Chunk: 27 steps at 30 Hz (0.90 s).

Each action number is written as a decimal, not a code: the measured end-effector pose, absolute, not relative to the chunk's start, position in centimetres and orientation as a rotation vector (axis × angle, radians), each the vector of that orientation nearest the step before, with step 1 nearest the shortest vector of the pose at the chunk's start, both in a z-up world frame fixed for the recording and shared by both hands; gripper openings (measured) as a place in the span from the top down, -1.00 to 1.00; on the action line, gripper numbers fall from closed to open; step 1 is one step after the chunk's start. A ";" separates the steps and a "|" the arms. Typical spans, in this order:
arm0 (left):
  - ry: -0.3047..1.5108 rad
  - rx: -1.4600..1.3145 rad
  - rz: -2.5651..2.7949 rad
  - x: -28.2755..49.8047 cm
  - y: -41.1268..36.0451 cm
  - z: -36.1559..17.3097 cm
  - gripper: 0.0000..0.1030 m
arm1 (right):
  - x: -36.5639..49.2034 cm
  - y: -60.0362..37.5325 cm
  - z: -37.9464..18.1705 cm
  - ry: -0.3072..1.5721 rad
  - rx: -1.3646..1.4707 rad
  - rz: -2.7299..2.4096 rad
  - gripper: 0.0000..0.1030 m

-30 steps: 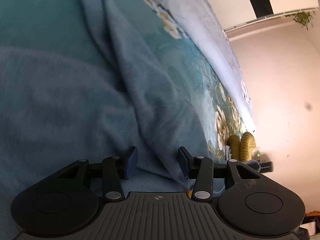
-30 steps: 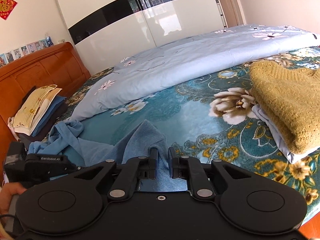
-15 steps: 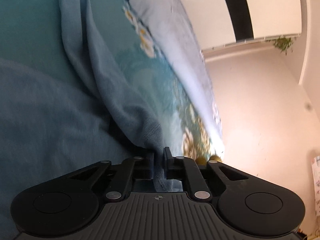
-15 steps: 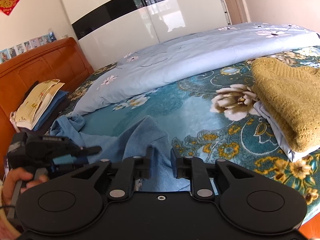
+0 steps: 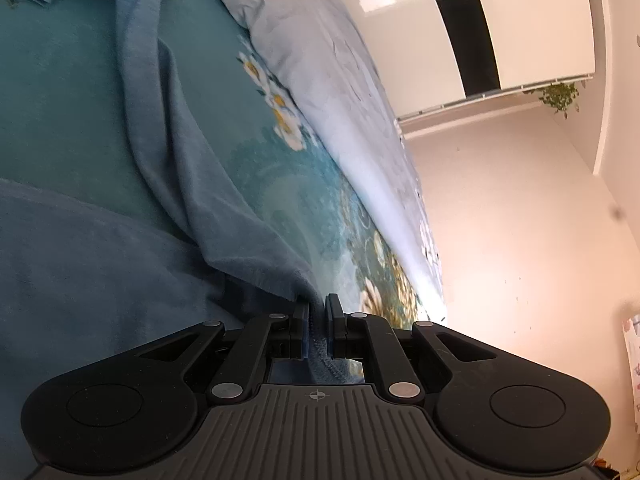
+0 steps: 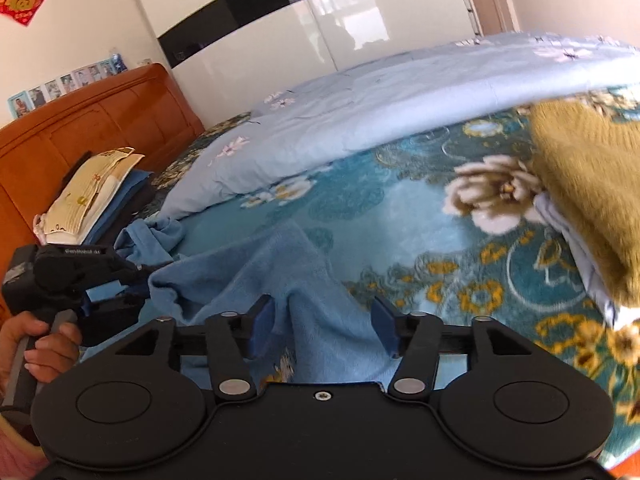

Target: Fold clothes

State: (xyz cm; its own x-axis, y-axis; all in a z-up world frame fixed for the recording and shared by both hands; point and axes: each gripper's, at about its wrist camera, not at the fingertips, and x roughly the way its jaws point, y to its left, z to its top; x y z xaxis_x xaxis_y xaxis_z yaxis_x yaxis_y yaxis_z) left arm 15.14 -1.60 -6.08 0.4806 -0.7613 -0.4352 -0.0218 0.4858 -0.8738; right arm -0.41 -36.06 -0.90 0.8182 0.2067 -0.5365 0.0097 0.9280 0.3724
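Pale blue floral quilt (image 6: 400, 96) lies on teal floral bedspread (image 6: 400, 216); wooden headboard (image 6: 100, 120); glossy wardrobe (image 6: 320, 20).

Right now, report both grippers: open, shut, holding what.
Left gripper: shut on the blue garment.
Right gripper: open, holding nothing; the blue garment lies between its fingers.

A soft blue garment (image 6: 280, 280) is spread rumpled on the floral bedspread; one fold is pinched and lifted; a sleeve trails away.
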 end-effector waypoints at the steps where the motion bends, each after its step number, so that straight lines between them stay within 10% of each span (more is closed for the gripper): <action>1: 0.972 -0.974 -0.542 15.2 -1.3 -6.2 0.88 | -0.4 -36.2 -0.5 0.597 0.363 0.120 -0.19; 27: 0.992 -0.993 -0.474 15.7 2.5 -8.6 0.88 | 7.2 -38.5 -4.6 0.824 0.320 0.487 -0.17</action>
